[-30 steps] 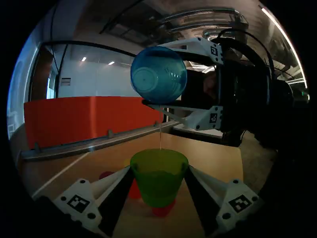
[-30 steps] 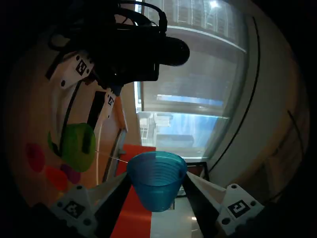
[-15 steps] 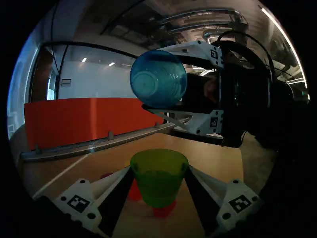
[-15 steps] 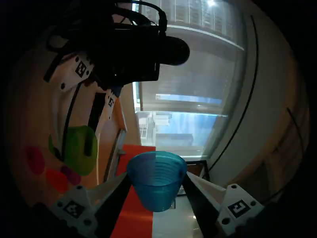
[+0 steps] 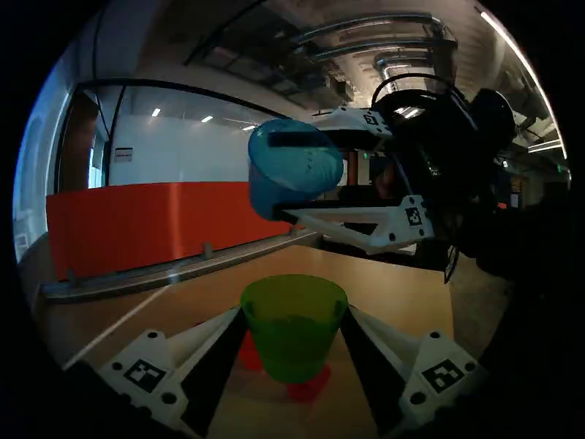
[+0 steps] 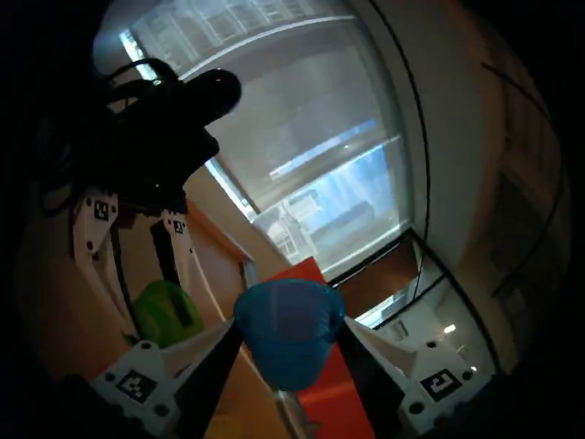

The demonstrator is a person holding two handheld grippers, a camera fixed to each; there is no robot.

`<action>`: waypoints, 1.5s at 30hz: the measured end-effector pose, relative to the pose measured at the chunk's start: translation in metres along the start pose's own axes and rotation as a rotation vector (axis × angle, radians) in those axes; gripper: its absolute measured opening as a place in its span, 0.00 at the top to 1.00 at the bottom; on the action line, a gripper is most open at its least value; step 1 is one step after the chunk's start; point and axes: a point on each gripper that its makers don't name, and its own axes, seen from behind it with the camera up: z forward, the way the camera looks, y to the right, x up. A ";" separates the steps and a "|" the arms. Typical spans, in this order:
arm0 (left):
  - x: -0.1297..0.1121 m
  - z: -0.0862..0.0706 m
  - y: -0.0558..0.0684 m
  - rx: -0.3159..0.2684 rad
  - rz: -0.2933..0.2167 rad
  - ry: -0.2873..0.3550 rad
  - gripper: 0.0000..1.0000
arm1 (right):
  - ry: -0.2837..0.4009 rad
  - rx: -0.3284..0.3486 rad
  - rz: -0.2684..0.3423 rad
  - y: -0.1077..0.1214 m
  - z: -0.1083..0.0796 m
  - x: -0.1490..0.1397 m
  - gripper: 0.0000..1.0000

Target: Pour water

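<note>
Left hand-held gripper (image 5: 294, 316): both fingers clamped on the green cup (image 5: 294, 344), which is upright over the tabletop (image 5: 398, 282); contact with it cannot be told. Right hand-held gripper (image 6: 289, 331): both fingers clamped on the blue cup (image 5: 292, 175). This cup hangs directly above the green one, apart from it, near upright. No stream visible. Judgement: pouring would require tipping it.

What lies around me: wood, orange and glass.
A wooden surface (image 5: 398, 282) runs away from me, with red round spots (image 5: 311, 391) near and a metal rail (image 5: 175, 267) along its far left edge. Beyond it an orange panel (image 5: 146, 219) stands under a glass wall (image 5: 175, 146); pipes (image 5: 365, 36) cross the ceiling. In the right gripper view a window (image 6: 344, 205) sits below a blind (image 6: 292, 95).
</note>
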 end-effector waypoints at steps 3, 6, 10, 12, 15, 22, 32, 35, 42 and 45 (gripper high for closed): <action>0.001 -0.001 -0.002 0.006 0.005 -0.001 0.15 | -0.012 0.010 0.122 -0.001 -0.001 -0.006 0.12; 0.002 -0.002 -0.004 0.013 0.009 0.000 0.15 | -0.016 0.017 0.247 -0.001 -0.002 -0.012 0.12; 0.003 -0.002 -0.008 0.022 0.012 0.001 0.15 | -0.015 0.031 0.397 -0.003 -0.004 -0.020 0.12; 0.004 -0.002 -0.010 0.028 0.014 0.000 0.15 | -0.020 0.037 0.464 -0.004 -0.006 -0.025 0.12; 0.004 -0.001 -0.014 0.037 0.021 -0.004 0.15 | -0.033 0.046 0.556 -0.004 -0.008 -0.032 0.12; 0.004 0.000 -0.020 0.052 0.033 -0.013 0.15 | -0.042 0.066 0.740 -0.002 -0.019 -0.044 0.12; -0.010 0.002 -0.043 0.109 0.071 -0.064 0.15 | -0.104 0.092 0.859 -0.013 -0.043 -0.082 0.12; -0.018 0.004 -0.048 0.117 0.077 -0.093 0.15 | -0.134 0.100 0.868 -0.020 -0.052 -0.097 0.12; -0.043 0.012 -0.058 0.127 0.087 -0.168 0.15 | -0.198 0.134 0.887 -0.043 -0.069 -0.129 0.12; -0.052 0.015 -0.060 0.125 0.085 -0.193 0.14 | -0.219 0.142 0.886 -0.051 -0.075 -0.140 0.12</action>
